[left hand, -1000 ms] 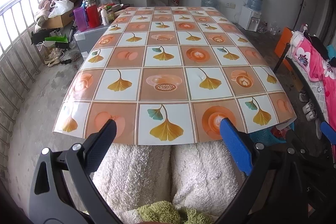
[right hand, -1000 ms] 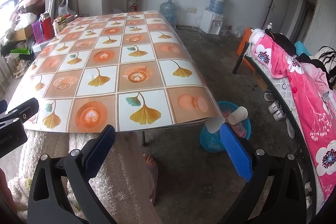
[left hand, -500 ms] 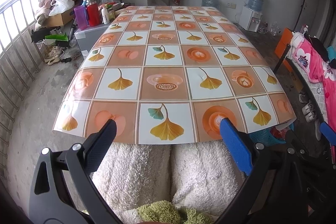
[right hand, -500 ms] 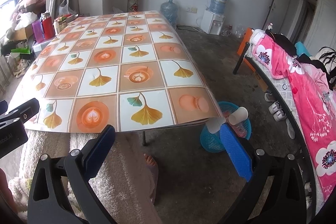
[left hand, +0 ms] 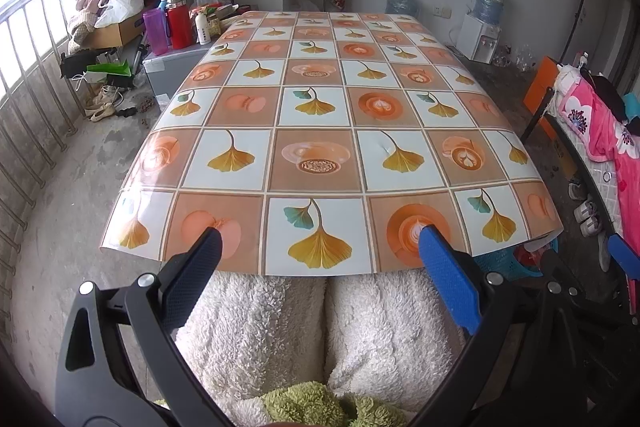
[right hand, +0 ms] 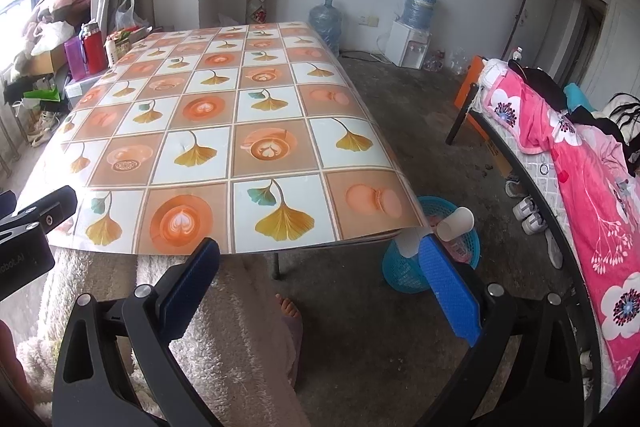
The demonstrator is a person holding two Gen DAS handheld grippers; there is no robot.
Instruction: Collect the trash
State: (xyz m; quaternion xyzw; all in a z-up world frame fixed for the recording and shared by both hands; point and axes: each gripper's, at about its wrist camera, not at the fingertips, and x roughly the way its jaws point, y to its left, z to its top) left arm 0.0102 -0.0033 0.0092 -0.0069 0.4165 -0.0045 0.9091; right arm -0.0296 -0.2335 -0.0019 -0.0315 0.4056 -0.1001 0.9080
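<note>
A blue plastic trash basket (right hand: 404, 267) stands on the floor by the table's near right corner, with white paper cups (right hand: 456, 223) sticking out of it. Part of it shows in the left wrist view (left hand: 504, 261). The table (left hand: 320, 115) has a tablecloth with a ginkgo-leaf and coffee pattern; I see no trash on it. My left gripper (left hand: 318, 251) is open and empty above the person's lap at the table's near edge. My right gripper (right hand: 318, 261) is open and empty, held beside the lap, left of the basket.
A bed with a pink floral blanket (right hand: 580, 187) runs along the right. Shoes (right hand: 528, 215) lie on the floor beside it. A water dispenser (right hand: 412, 39) and a bottle (right hand: 326, 23) stand at the back wall. A cluttered side box with bottles (left hand: 172, 27) is at the left.
Both views have shifted very slightly; the table sits a touch lower in the frames. Both grippers stay open and empty.
</note>
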